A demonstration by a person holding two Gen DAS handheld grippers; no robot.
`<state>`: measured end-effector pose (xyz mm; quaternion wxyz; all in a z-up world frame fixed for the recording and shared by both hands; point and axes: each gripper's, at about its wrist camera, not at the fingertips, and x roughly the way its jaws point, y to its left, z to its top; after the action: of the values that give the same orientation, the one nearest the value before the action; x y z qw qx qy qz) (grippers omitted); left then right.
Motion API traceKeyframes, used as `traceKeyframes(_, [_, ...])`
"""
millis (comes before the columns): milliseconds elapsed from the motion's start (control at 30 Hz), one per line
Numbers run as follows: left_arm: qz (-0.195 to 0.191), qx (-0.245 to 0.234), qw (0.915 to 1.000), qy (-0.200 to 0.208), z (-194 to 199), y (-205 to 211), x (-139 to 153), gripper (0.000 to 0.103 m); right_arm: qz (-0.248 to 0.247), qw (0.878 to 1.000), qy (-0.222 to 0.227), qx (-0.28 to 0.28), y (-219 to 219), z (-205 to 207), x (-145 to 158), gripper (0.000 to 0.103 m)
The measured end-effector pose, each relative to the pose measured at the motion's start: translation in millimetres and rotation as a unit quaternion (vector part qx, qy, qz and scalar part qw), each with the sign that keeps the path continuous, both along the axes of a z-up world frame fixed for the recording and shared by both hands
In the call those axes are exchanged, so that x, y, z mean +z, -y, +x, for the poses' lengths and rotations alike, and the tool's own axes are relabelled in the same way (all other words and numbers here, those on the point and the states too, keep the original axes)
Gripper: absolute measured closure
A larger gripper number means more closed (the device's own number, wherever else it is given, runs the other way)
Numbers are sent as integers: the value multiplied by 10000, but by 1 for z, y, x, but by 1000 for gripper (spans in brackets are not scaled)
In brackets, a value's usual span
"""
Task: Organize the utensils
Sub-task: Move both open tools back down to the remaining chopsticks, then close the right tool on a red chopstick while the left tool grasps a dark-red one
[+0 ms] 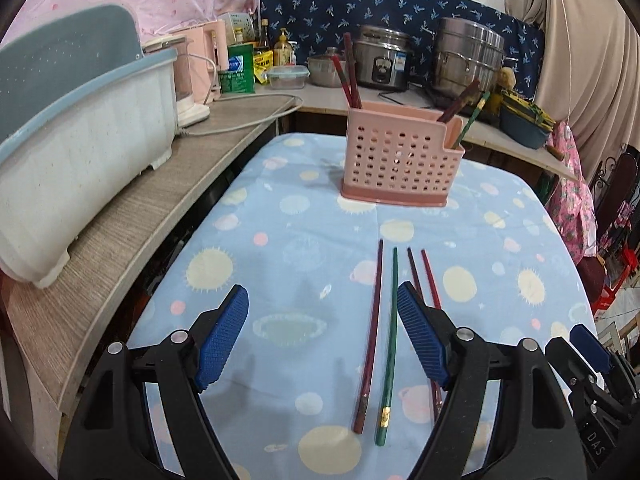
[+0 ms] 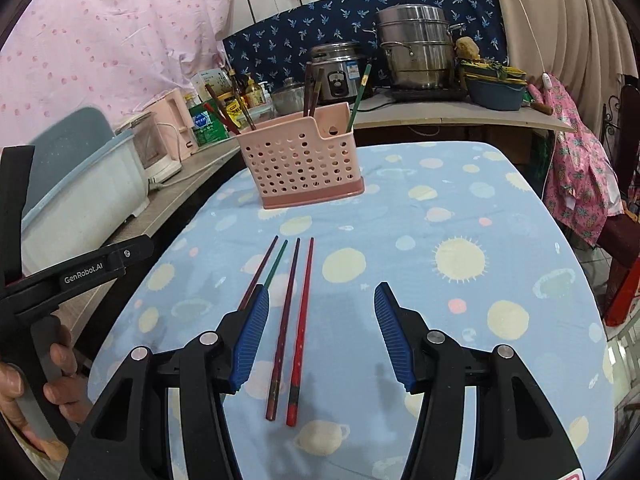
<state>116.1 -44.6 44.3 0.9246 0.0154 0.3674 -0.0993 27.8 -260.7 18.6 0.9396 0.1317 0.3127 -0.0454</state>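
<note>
**A:** Jaws on both your grippers stand released, nothing between the pads: left gripper (image 1: 323,334) over the dark red chopstick (image 1: 370,332) and green chopstick (image 1: 389,344), right gripper (image 2: 322,334) over the brown chopstick (image 2: 285,330) and bright red chopstick (image 2: 301,332).

**B:** How far along are you?

**A:** Partway, I'd judge. Several chopsticks stand in the pink perforated plastic holder (image 1: 400,160); four lie on the planet-print desk (image 1: 480,240), well apart from it.
</note>
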Motion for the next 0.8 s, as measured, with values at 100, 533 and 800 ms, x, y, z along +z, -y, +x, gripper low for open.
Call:
traceKeyframes(100, [-2,7,9999,-105,-6,-3,-11,30,-44,9999,-134,9,-4,-6,-13,49])
traceKeyframes(533, [62,-25,9984,-555,-26,-17,-60,30,-271,9969,-696,252,-33,-19,-65,49])
traceKeyframes(800, [65,-79,9975,-704,-33,-20,-75,30,-297,9955,-850,287,-40,-11,-80,50])
